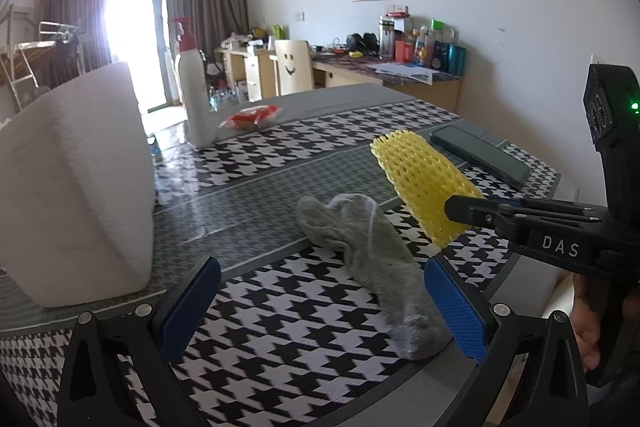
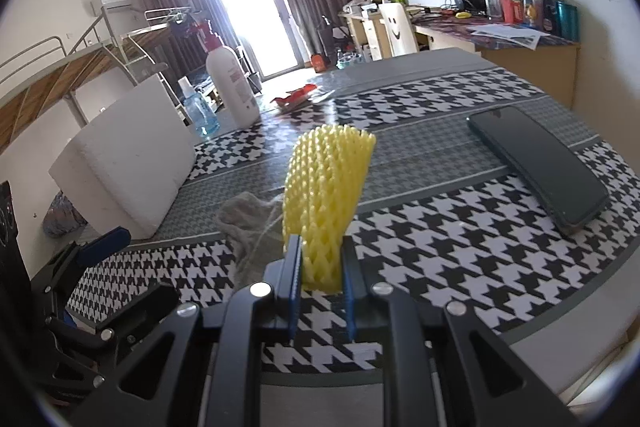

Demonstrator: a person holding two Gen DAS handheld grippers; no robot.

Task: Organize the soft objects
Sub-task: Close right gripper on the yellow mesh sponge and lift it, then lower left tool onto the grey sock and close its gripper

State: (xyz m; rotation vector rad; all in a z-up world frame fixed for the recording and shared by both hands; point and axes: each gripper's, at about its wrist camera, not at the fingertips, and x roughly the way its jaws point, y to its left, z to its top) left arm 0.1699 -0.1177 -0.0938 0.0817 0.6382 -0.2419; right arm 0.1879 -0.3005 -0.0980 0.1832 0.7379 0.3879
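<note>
The right gripper [image 2: 320, 279] is clamped on the lower end of a yellow foam net sleeve [image 2: 326, 187], which stands clear above the houndstooth table mat [image 2: 460, 247], its free end pointing toward 12 o'clock in the right wrist view. The left gripper [image 1: 320, 307] has its blue pads spread wide with nothing pressed between them, low over the mat. A crumpled grey sock [image 1: 372, 259] lies on the mat just at 1 o'clock of that gap, with a white foam block [image 1: 76, 187] at 10 o'clock and a dark phone [image 2: 540, 167] lying flat at 2 o'clock of the sleeve.
</note>
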